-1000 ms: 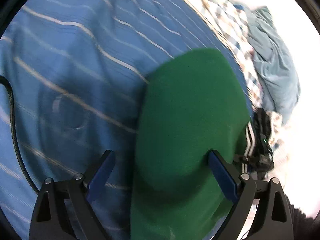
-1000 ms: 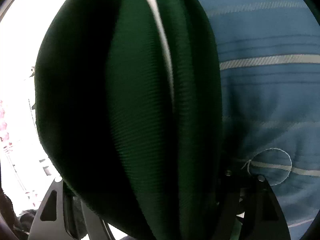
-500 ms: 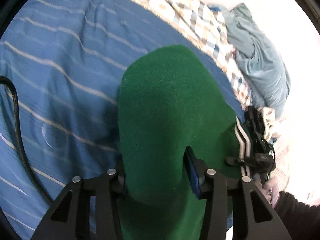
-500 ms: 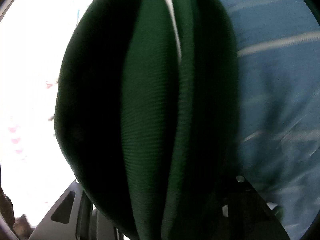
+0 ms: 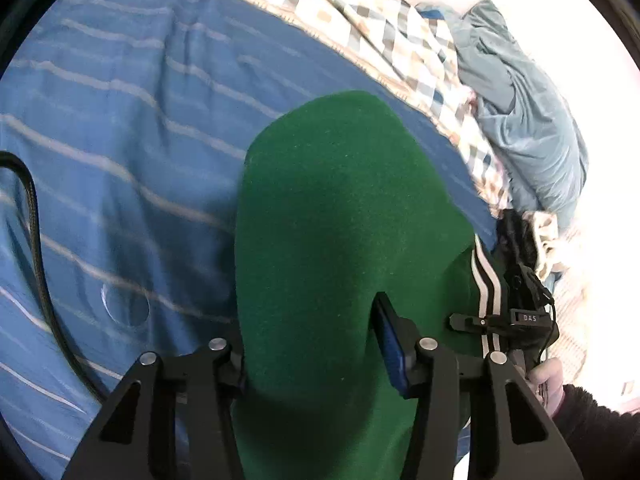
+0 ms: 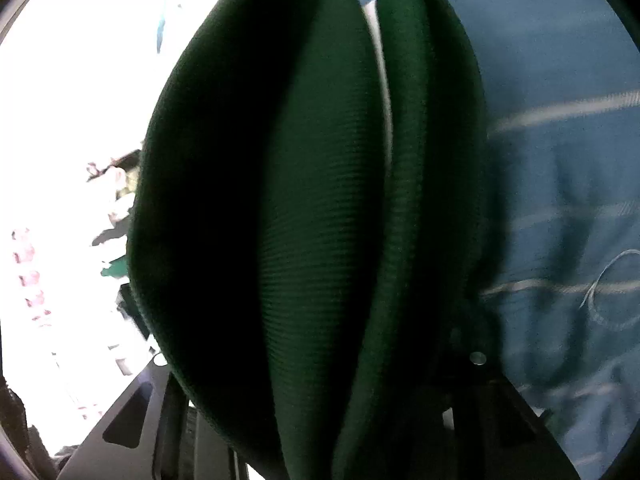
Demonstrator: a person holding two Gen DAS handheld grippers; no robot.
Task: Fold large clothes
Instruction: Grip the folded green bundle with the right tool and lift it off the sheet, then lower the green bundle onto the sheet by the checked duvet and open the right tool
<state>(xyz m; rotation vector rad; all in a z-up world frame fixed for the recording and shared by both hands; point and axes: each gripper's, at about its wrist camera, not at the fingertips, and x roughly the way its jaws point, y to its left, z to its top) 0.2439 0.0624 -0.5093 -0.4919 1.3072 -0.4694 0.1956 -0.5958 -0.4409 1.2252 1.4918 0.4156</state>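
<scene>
A dark green garment [image 5: 344, 200] with white side stripes [image 5: 486, 280] hangs bunched over a blue striped bedsheet [image 5: 120, 140]. My left gripper [image 5: 312, 336] has a thick fold of it between its blue pads; the pads press on the cloth while the jaws are opening slightly. In the left wrist view my right gripper [image 5: 516, 320] grips the striped edge on the right. In the right wrist view, folds of the green garment [image 6: 312, 200] fill the frame and hide most of the right gripper [image 6: 320, 360], which is shut on the cloth.
A checked blanket [image 5: 380, 28] and a crumpled teal garment [image 5: 528, 120] lie at the bed's far side. A black cable [image 5: 36, 240] trails across the sheet on the left. A hand in a dark sleeve [image 5: 548, 376] holds the right gripper. The bedsheet [image 6: 560, 160] spreads to the right.
Both grippers closed from wide open onto the green garment and rose with it; the cloth now bunches narrower between the left pads, and more of the bed's far side shows.
</scene>
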